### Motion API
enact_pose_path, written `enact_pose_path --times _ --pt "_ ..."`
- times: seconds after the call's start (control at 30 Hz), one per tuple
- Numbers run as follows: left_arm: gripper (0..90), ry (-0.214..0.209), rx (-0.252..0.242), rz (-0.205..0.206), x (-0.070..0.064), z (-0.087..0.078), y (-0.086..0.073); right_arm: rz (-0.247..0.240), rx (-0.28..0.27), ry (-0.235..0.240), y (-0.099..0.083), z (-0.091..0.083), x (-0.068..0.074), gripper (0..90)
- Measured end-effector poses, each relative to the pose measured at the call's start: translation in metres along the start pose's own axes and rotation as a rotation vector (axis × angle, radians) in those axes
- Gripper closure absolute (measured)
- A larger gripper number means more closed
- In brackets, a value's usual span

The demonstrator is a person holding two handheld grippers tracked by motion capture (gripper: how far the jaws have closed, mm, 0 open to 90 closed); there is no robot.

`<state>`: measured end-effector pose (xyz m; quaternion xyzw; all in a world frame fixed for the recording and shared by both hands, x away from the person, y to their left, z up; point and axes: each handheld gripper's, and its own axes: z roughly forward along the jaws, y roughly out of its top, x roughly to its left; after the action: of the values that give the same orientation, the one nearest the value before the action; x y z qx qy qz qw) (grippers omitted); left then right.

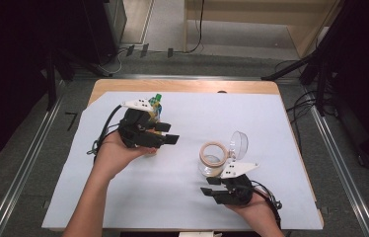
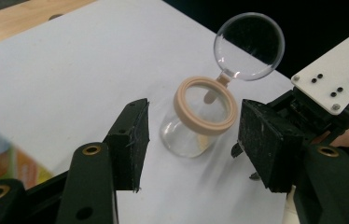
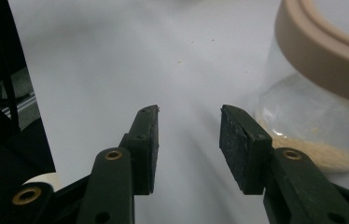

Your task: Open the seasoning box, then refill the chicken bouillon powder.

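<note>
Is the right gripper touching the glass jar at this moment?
Apart. In the right gripper view, the right gripper has open jaws with bare white table cover between them, and the glass jar stands beside the jaw with a visible gap.

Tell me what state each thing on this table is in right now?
Jar: upright, open, a little pale powder at the bottom.
Lid: flipped up, hinged to the jar's rim.
Pouch: on the table behind the left gripper.
Left gripper: open, holding nothing.
Right gripper: open, beside the jar, holding nothing.
</note>
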<state>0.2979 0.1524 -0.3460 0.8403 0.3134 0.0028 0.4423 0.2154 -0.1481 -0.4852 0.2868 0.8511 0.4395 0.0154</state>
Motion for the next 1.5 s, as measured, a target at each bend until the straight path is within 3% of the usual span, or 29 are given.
enact_pose_path --times 0.07,0.43,0.7,0.93,1.13,1.5 --pt "42.0 0.002 0.0 -0.018 0.004 -0.006 -0.002 -0.009 0.0 0.0 0.001 0.003 0.001 58.2" --pt "42.0 0.093 -0.05 -0.069 0.02 -0.04 -0.01 -0.013 0.022 0.017 0.001 0.012 0.006 58.3" --pt "41.8 0.142 -0.083 -0.082 0.022 -0.062 -0.012 -0.011 0.021 0.016 0.001 0.012 0.005 58.3" --pt "40.4 0.224 -0.112 -0.128 0.035 -0.082 -0.022 -0.011 0.014 0.014 0.001 0.012 0.005 58.3" --pt "40.0 0.234 -0.109 -0.161 0.046 -0.076 -0.029 -0.008 0.001 0.018 0.003 0.013 0.006 58.1" --pt "39.6 0.234 -0.08 -0.174 0.059 -0.052 -0.037 -0.007 0.006 0.024 0.002 0.013 0.006 58.1"
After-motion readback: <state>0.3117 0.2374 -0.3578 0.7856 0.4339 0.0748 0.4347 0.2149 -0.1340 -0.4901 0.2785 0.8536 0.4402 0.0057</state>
